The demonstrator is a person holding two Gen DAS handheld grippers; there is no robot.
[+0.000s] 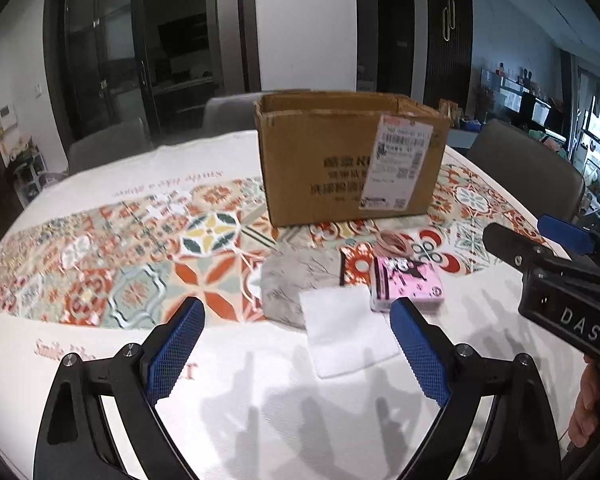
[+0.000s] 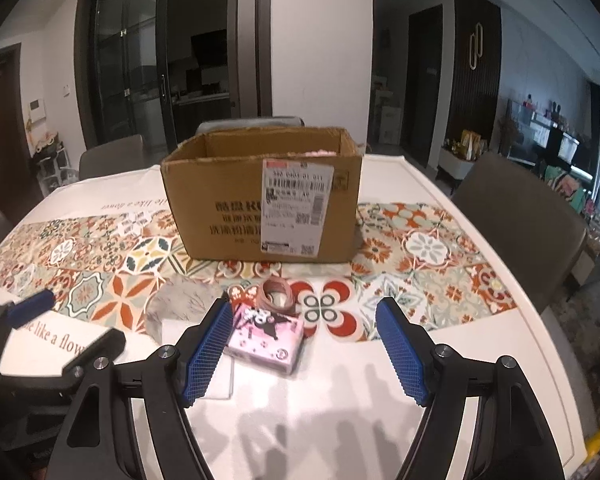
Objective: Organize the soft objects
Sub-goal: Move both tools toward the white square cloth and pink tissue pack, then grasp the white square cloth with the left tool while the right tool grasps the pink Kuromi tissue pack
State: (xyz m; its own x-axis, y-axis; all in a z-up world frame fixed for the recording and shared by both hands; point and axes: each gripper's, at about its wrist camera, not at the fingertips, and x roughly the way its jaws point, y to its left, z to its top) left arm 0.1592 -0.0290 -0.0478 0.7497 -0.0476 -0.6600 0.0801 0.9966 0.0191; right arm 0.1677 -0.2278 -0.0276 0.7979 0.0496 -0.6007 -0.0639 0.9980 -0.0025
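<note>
Both hand-held grippers hang above the near part of the tabletop (image 1: 100, 168) with nothing between their blue pads. The left hand-held gripper (image 1: 298, 344) has its jaws spread wide, framing a white folded cloth (image 1: 346, 330) that lies flat on the plain white part of the table cover. The right hand-held gripper (image 2: 304, 344) is spread as well; in its own view the left pad stands in front of the near left edge of a pink tissue pack (image 2: 266, 338) without clearly touching it.

The soft things sit in a small cluster near the middle of the tabletop. A grey marbled cloth (image 1: 290, 284) lies to the left, its right part tucked under the white folded cloth. The pink tissue pack, printed with a dark cartoon figure, lies just right of the white cloth. Just beyond the pack rests a loop of pink hair ties (image 1: 392, 242), on the patterned tile band of the cover.

Farther back stands an open cardboard box (image 1: 320, 160) with a shipping label on its near face; something pink shows just above its rim in the right wrist view. Grey chairs (image 2: 516, 220) stand around the far and right sides of the tabletop.
</note>
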